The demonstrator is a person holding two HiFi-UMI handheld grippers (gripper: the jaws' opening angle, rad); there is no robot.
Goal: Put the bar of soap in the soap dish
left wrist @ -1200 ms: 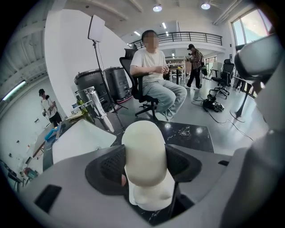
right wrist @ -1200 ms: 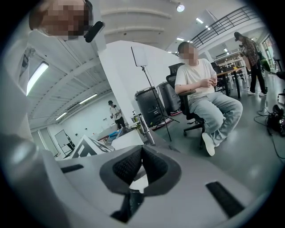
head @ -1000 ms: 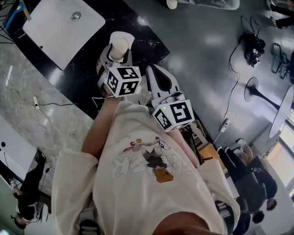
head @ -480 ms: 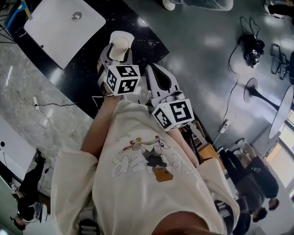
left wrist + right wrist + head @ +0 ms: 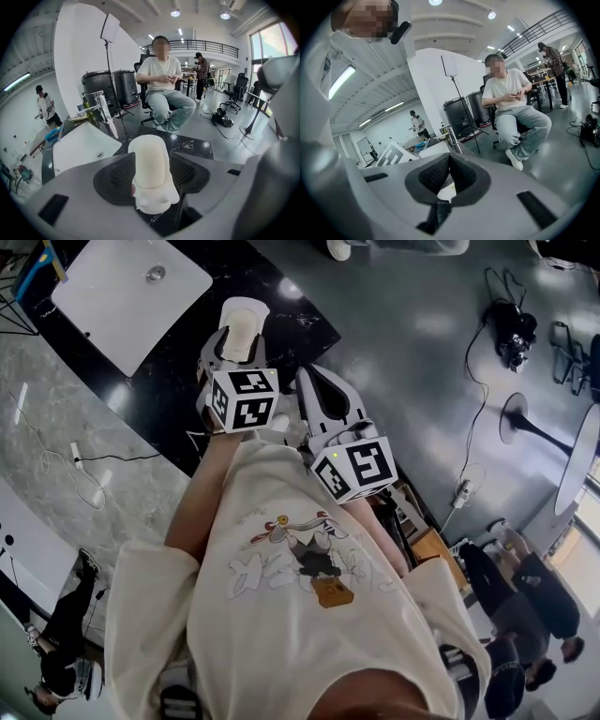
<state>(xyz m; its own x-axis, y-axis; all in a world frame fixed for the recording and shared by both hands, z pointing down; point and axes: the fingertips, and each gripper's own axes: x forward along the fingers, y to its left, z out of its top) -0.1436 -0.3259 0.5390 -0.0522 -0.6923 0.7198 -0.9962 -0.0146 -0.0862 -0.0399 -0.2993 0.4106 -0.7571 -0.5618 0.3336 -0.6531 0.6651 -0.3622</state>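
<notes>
A cream bar of soap [image 5: 151, 161] lies lengthwise on a white soap dish [image 5: 158, 202] on the black counter, near the sink. My left gripper [image 5: 152, 177] reaches down over it. Its jaws have just been closing with the soap between them, and both pads now touch the soap's sides with no gap showing. In the head view the soap [image 5: 241, 330] and the dish's rim [image 5: 249, 306] peek out between the fingers of the left gripper [image 5: 239, 337]. My right gripper [image 5: 315, 382] hangs beside it with its pads together and nothing held; in its own view the right gripper [image 5: 449, 161] blocks the counter.
A white sink [image 5: 122, 296] with a chrome tap [image 5: 106, 116] is set in the black counter [image 5: 173, 395] left of the dish. The counter's edge runs close by on the right. A seated person [image 5: 164, 89], bins and a light stand are beyond it.
The left gripper has crept slightly up the head view, and its fingers sit closer around the soap. The right gripper has stayed where it was.
</notes>
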